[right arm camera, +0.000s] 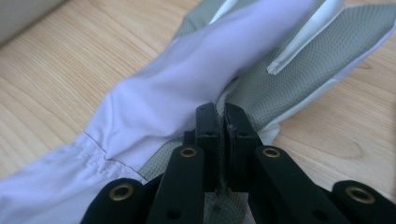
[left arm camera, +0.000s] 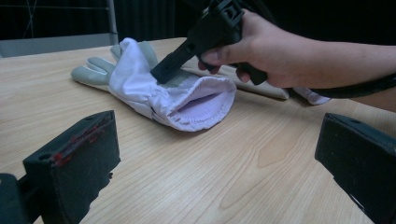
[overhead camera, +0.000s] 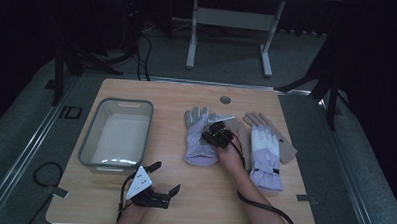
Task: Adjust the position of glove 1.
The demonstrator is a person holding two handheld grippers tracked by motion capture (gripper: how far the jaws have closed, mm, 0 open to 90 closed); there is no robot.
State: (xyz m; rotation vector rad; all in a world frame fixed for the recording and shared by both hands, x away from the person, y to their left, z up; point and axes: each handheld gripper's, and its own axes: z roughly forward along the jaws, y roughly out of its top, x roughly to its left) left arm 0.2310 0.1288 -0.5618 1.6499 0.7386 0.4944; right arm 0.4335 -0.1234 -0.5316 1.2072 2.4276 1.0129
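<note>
The right hand (overhead camera: pixel 231 154) reaches forward over the wooden table (overhead camera: pixel 283 205), wrist bent down, so that the right gripper (overhead camera: pixel 211 135) tips onto the left glove (overhead camera: pixel 199 139), a lilac-and-grey work glove lying flat just right of the clear plastic bin (overhead camera: pixel 116 133). Its jaws are pinched tight together on a fold of the glove's fabric — in the right gripper view the grey mesh and lilac cloth bunch up right at the closed tips (right arm camera: pixel 221 122). In the left gripper view the same gripper (left arm camera: pixel 163 74) presses into the glove (left arm camera: pixel 154 88) just above its open knitted cuff. A second glove (overhead camera: pixel 265 149) lies just right of the held one, partly under the right forearm. The left hand (overhead camera: pixel 133 210) rests low near the table's front edge, just in front of the bin, and the left gripper (overhead camera: pixel 164 178) points to the right with its jaws spread wide and nothing between them — bare tabletop lies between it and the held glove.
</note>
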